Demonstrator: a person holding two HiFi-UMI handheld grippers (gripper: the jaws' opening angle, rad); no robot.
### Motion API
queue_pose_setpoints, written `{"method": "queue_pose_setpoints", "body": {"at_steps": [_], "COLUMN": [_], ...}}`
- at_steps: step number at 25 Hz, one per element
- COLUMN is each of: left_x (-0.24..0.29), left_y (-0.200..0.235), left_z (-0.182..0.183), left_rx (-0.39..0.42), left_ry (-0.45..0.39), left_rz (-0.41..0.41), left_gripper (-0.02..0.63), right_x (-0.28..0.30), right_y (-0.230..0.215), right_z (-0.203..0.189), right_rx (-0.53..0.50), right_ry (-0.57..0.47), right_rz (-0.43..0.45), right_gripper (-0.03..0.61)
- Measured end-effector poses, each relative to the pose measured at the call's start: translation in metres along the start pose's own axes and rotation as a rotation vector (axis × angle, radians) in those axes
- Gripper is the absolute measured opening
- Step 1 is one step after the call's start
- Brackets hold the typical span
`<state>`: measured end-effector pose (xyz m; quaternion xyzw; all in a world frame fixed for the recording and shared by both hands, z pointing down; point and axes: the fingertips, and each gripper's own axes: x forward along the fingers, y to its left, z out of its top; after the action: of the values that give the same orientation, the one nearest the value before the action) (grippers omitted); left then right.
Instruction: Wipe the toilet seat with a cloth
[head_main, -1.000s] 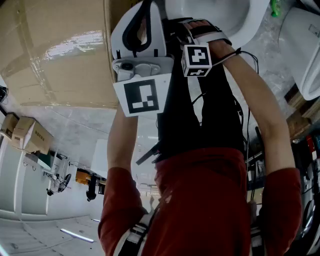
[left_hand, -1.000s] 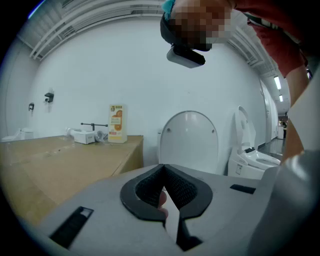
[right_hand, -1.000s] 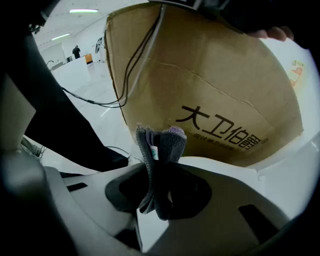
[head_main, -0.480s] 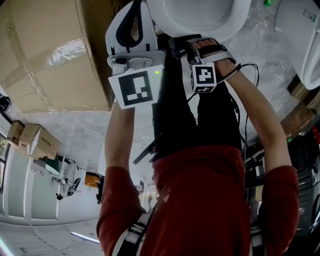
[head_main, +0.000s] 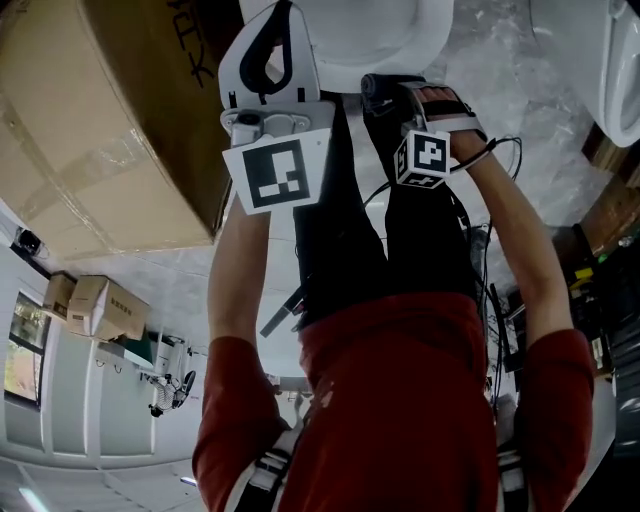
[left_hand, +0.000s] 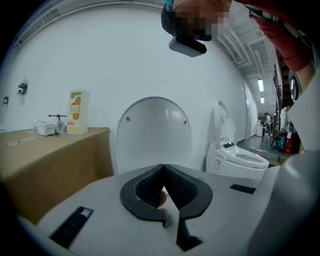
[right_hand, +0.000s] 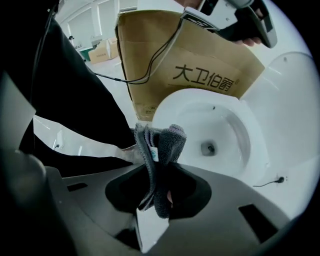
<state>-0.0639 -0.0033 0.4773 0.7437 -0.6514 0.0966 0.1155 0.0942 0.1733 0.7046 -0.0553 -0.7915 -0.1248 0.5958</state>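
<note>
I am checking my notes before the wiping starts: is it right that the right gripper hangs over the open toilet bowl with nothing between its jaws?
Not quite. The right gripper does hang over the open toilet bowl, but its jaws are shut on a folded grey cloth, as the right gripper view shows.

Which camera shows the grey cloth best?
The right gripper view. The cloth sits in the middle of that picture, folded and pinched in the right gripper above the toilet bowl. The head view shows that gripper but no cloth. The left gripper view shows no cloth at all.
</note>
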Motion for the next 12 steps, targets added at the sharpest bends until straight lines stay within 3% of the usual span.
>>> {"method": "queue_pose_setpoints", "body": {"at_steps": [5, 12], "left_x": [0.016, 0.033], "left_y": [-0.03, -0.051], "left_z": [-0.001, -0.002], "left_rx": [0.009, -0.004], "left_ry": [0.023, 0.043], "left_rz": [-0.068, -0.11], "left_gripper": [0.012, 0.012], "right_x": [-0.004, -0.005], "right_y": [-0.035, -0.1], "right_z": [-0.032, -0.066], "right_rx": [0.096, 0.133], "right_ry": [0.038, 0.09], "right_rz": [-0.046, -0.119], "right_gripper": [0.094, 0.094]}}
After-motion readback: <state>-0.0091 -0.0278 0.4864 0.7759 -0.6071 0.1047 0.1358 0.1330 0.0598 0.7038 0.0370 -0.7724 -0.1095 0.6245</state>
